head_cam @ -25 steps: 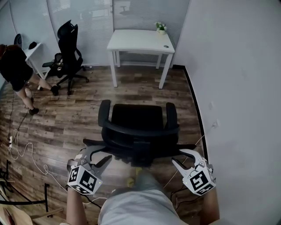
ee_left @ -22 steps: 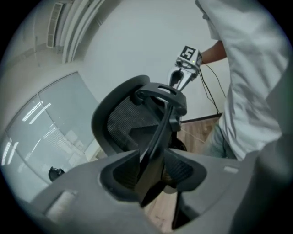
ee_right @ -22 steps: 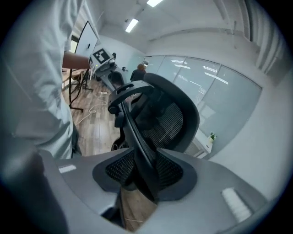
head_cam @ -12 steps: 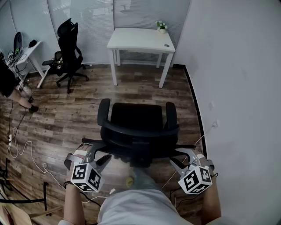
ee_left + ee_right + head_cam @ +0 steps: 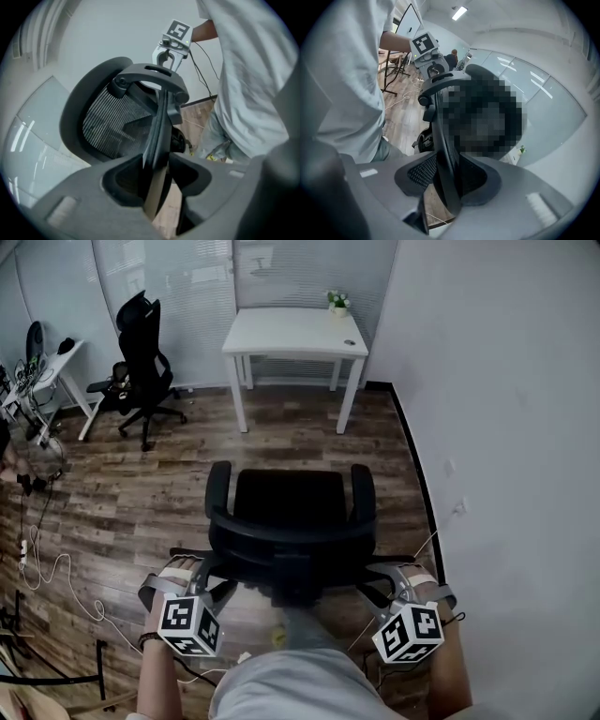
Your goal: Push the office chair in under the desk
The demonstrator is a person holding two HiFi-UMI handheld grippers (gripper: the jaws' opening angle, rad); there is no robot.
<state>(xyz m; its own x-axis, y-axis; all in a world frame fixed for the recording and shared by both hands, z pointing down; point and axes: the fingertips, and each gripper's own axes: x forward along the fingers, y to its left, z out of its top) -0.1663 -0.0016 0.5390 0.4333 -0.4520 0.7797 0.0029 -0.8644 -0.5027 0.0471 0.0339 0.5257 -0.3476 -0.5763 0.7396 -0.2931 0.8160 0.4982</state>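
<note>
The black office chair (image 5: 291,498) stands on the wood floor with its back towards me, facing the white desk (image 5: 292,332) at the far wall; open floor lies between them. My left gripper (image 5: 208,576) is at the backrest's left edge and my right gripper (image 5: 389,579) at its right edge. In the left gripper view the backrest's thin frame (image 5: 159,122) runs between the open jaws of the left gripper (image 5: 157,176), with floor showing beside it. In the right gripper view the frame (image 5: 440,122) likewise passes between the right gripper (image 5: 447,180)'s jaws, with a gap on its left.
A small potted plant (image 5: 337,301) and a small round object (image 5: 350,342) sit on the desk. A second black chair (image 5: 142,352) and another white table (image 5: 47,362) stand at the left. Cables (image 5: 56,568) trail over the floor. A white wall (image 5: 506,474) runs close on the right.
Both grippers have moved forward from behind the chair up to the backrest's edges, so the frame now lies between their jaws. A person at the far left has walked out of view.
</note>
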